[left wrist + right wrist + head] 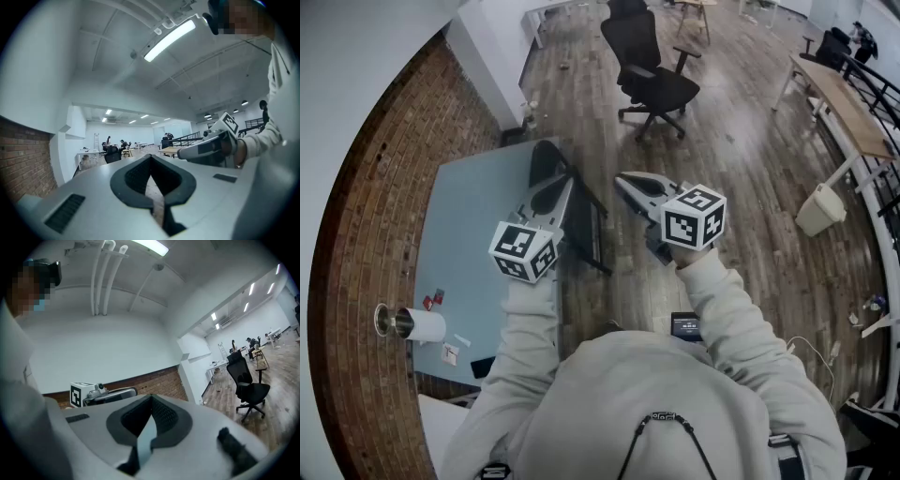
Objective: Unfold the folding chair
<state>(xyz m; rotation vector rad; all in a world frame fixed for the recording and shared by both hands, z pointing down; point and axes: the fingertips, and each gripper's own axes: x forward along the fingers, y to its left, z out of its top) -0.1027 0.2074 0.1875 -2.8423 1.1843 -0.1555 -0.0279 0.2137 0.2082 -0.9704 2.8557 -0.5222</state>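
Note:
A black folded chair (589,232) stands on edge against the right side of the blue-grey table (469,216), below and in front of me. My left gripper (555,187) is held level just over the chair's top, jaws shut and empty. My right gripper (623,178) hovers level to the chair's right, also shut with nothing in it. In the left gripper view the closed jaws (151,158) face the far office, with the right gripper (206,147) beside them. In the right gripper view the closed jaws (151,398) face the brick wall, with the left gripper (101,394) alongside.
A black office chair (652,75) stands on the wood floor beyond the folded chair. A paper roll (422,325) and a metal cup (386,319) sit on the table's near-left corner. A white bin (818,208) and a long bench (844,103) are at the right.

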